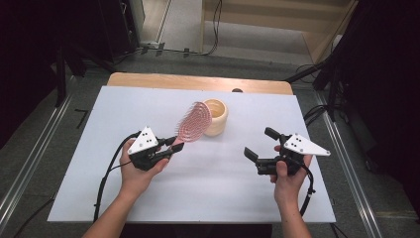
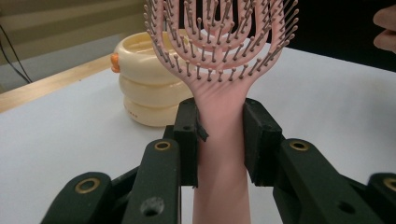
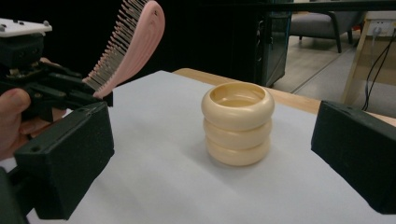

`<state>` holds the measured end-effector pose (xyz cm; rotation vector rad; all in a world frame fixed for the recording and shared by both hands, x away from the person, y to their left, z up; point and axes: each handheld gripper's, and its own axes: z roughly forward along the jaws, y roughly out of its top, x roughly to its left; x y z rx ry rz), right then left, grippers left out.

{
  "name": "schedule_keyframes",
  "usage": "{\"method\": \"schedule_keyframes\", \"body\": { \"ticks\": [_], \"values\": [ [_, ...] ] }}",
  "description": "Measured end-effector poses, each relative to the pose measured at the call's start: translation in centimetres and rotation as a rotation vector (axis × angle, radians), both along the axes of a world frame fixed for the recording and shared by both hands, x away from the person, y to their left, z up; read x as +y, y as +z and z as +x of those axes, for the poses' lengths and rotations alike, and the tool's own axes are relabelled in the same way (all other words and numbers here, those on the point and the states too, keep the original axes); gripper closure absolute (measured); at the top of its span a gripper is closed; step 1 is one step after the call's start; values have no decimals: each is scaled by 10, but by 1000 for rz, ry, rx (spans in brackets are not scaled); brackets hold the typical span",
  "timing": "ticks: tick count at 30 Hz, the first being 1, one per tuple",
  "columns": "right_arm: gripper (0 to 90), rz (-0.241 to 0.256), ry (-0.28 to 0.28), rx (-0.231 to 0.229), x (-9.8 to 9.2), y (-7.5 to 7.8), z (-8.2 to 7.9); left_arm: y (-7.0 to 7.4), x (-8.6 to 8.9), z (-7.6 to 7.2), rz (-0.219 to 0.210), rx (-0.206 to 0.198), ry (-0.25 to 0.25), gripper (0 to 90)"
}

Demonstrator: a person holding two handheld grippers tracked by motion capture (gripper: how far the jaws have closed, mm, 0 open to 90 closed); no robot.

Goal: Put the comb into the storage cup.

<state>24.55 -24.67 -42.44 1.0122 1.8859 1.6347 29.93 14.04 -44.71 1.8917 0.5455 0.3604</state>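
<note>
A pink vented hairbrush (image 1: 194,122) is held up off the table, its handle clamped in my left gripper (image 1: 175,145), which is shut on it. In the left gripper view the handle (image 2: 219,140) sits between both black jaws and the bristled head (image 2: 219,37) rises above. A cream ribbed cup (image 1: 216,117) stands upright just behind the brush head, also seen as the cup (image 2: 147,84) and the cup (image 3: 238,123). My right gripper (image 1: 261,144) hovers open at the right, jaws wide apart, aimed toward the cup. The brush (image 3: 130,46) appears at upper left there.
The white tabletop (image 1: 198,183) has a wooden strip (image 1: 198,82) along its far edge. Black stands and cables surround the table on the floor. A small orange tab (image 2: 113,62) sticks out of the cup's side.
</note>
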Motion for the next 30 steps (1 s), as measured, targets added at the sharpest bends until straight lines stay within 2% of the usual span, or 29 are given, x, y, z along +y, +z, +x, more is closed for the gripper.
{"method": "schedule_keyframes", "body": {
  "ticks": [1,7,11,15,20,22,30],
  "values": [
    [0,4,0,-1,3,1,1,-1,-1,-1,8,-3,3,700],
    [0,20,17,-2,17,7,6,-6,-7,-5,-1,8,-11,700],
    [0,26,38,9,26,9,7,-8,-13,-8,9,-4,-16,700],
    [0,22,51,30,34,8,7,-10,-18,-11,14,-9,-29,700],
    [17,55,73,48,42,8,6,-13,-21,-15,-4,-10,-32,700],
    [17,74,101,45,44,9,5,-14,-24,-16,-10,-8,-34,700],
    [12,76,136,84,62,10,3,-18,-33,-22,-8,-16,-53,700]
  ]
}}
